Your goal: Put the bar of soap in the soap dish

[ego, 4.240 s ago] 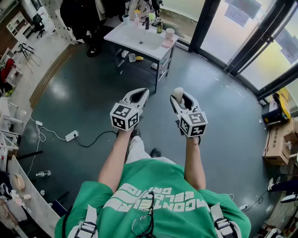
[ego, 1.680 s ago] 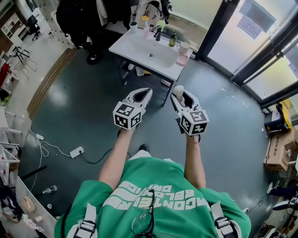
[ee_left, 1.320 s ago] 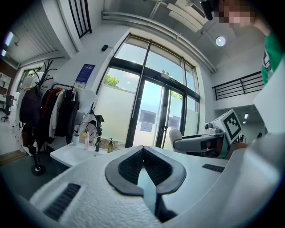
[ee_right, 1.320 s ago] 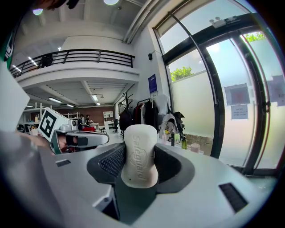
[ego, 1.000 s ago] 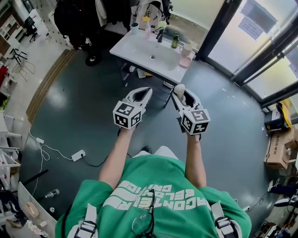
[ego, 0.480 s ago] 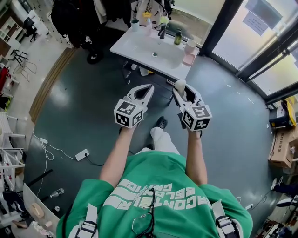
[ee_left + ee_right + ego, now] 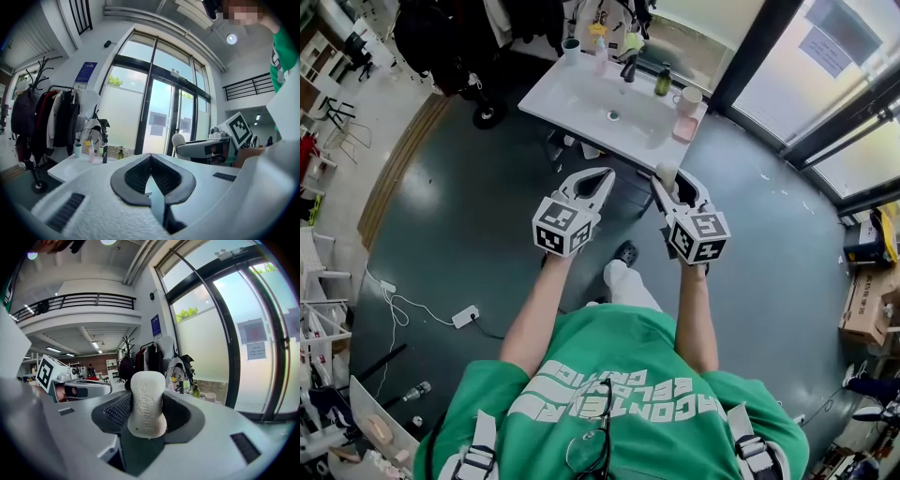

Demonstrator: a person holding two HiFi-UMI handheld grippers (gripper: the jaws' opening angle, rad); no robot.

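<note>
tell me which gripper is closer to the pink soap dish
Right. The right gripper, holding the bar of soap, is almost in line with the pink soap dish, just short of it; the left gripper is farther off to the dish's left.

Quick headcount: two grippers, the left gripper (image 7: 606, 172) and the right gripper (image 7: 667, 179), each with one marker cube, so a left cube (image 7: 562, 225) and a right cube (image 7: 698, 236). One soap (image 7: 666, 170). At the far side there's one sink (image 7: 572, 94), and on it one pink dish (image 7: 683, 128), one mug (image 7: 691, 96), one teal cup (image 7: 572, 44), one tap (image 7: 628, 67) and two bottles: dark bottle (image 7: 663, 82), pink bottle (image 7: 91, 151). Near left on the floor, one power strip (image 7: 466, 316). Right side, one cardboard box (image 7: 865, 300).
</note>
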